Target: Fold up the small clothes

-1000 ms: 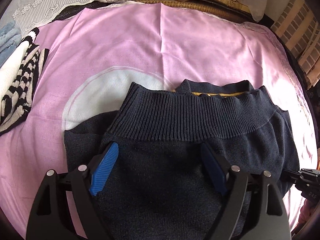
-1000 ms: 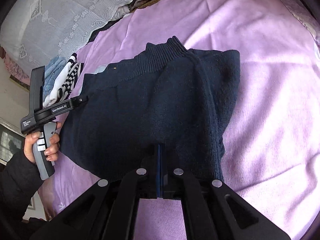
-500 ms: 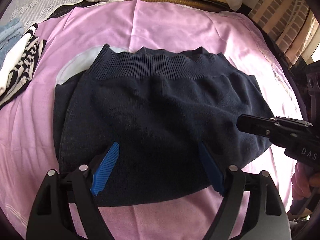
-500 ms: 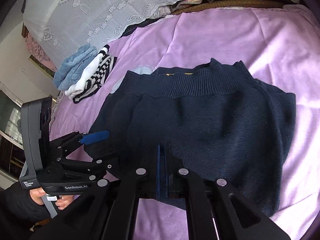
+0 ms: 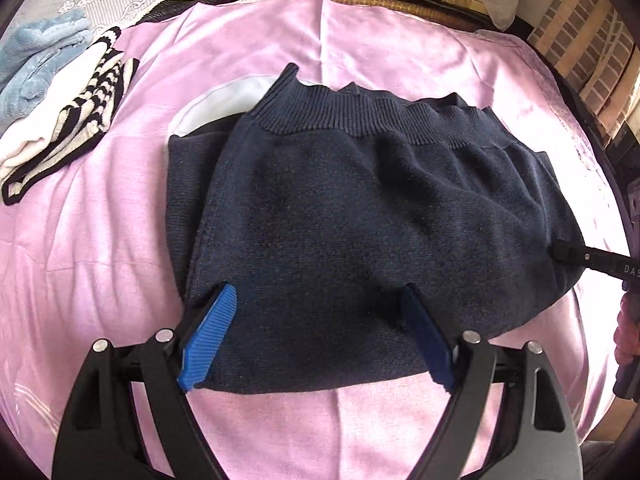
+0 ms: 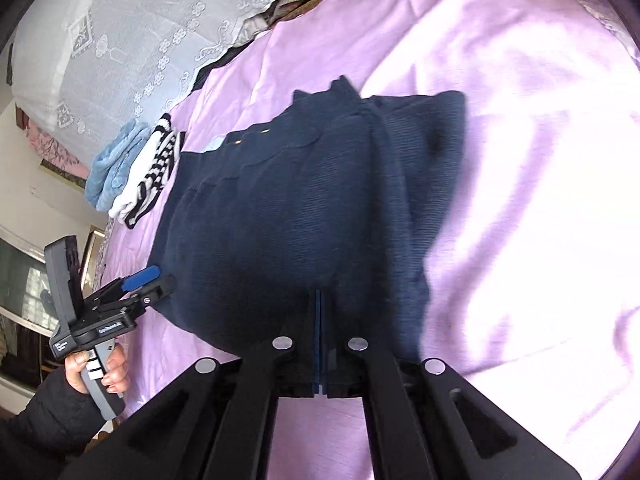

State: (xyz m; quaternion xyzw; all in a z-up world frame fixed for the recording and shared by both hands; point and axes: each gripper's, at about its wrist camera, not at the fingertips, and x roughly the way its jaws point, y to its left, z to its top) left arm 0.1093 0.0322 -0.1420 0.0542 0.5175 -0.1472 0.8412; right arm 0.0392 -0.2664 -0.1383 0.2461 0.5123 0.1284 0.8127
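A dark navy knit sweater lies folded on the pink sheet, its ribbed band at the far side. My left gripper hovers over the sweater's near edge. Its blue pads stand wide apart and are opening, with only flat cloth below them. In the right wrist view the same left gripper is at the sweater's left corner, held by a hand. My right gripper is shut above the sweater near edge. Its tip touches the sweater's right side; whether cloth is pinched is hidden.
A folded black-and-white striped garment and a light blue fleece lie at the far left of the sheet. A white lace cover and bedding border the far edge. A brick wall stands at the right.
My left gripper drew back from the ribbed band to the sweater's near edge, still open. My right gripper swung round to the sweater's right side and stayed shut.
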